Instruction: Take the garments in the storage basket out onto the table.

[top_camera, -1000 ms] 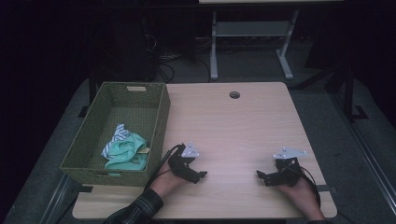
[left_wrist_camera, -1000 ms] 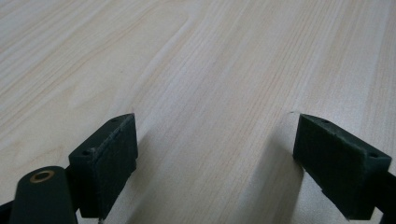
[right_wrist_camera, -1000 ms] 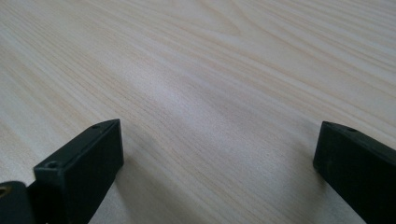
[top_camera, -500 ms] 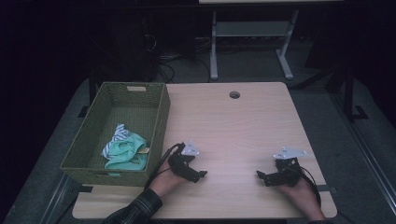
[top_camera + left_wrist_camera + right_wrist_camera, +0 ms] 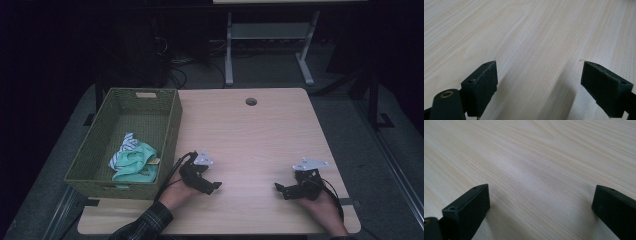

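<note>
Both grippers (image 5: 216,186) (image 5: 276,188) agape over table (image 5: 544,37); overhead, cloth-filled basket (image 5: 167,125).

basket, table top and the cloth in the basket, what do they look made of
Basket: olive green woven fibre, perhaps seagrass or paper cord; the walls show a tight matte weave. Table top: pale wood or wood-look laminate, with straight grain lines and a soft sheen. Cloth: soft fabric, mint and white, crumpled in folds.

The person's forearms run off the high view's edge at six o'clock. The cloth (image 5: 134,160) in the basket (image 5: 170,131) is bunched, its underside hidden, and its near edge sinks behind the basket's front wall. Both gripper views cut their own jaws off at the bottom edge. The dim room beyond the table (image 5: 250,135), at twelve o'clock, is too dark to read.
</note>
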The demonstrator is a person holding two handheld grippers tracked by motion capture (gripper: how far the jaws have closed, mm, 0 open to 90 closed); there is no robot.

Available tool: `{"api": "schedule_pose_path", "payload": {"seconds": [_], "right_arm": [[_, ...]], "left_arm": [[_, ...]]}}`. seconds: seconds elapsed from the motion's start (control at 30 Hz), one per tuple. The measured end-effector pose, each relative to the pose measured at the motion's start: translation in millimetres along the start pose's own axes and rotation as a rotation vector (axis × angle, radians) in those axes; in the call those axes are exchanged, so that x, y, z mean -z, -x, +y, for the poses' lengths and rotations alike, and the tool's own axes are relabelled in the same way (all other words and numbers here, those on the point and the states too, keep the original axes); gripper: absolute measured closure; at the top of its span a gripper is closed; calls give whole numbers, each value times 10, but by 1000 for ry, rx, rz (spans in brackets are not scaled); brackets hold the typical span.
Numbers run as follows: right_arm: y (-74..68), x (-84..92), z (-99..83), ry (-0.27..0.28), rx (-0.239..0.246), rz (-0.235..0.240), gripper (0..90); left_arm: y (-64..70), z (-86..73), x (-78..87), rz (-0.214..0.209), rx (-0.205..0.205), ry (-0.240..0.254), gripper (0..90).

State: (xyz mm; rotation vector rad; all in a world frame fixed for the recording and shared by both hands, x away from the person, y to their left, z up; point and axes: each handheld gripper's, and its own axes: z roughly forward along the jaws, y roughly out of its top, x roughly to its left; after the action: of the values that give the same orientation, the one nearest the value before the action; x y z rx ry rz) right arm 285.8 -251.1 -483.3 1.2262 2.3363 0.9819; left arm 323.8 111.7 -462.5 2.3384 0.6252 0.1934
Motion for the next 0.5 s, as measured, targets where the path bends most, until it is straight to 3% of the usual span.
{"api": "schedule_pose_path", "payload": {"seconds": [0.27, 0.33, 0.5], "right_arm": [[1, 0, 0, 0, 1, 0, 10], [1, 0, 0, 0, 1, 0, 10], [1, 0, 0, 1, 1, 0, 10]], "left_arm": [[-5, 22, 28, -2, 5, -2, 133], [-5, 29, 38, -10, 28, 13, 133], [-17, 43, 63, -3, 21, 10, 133]]}}
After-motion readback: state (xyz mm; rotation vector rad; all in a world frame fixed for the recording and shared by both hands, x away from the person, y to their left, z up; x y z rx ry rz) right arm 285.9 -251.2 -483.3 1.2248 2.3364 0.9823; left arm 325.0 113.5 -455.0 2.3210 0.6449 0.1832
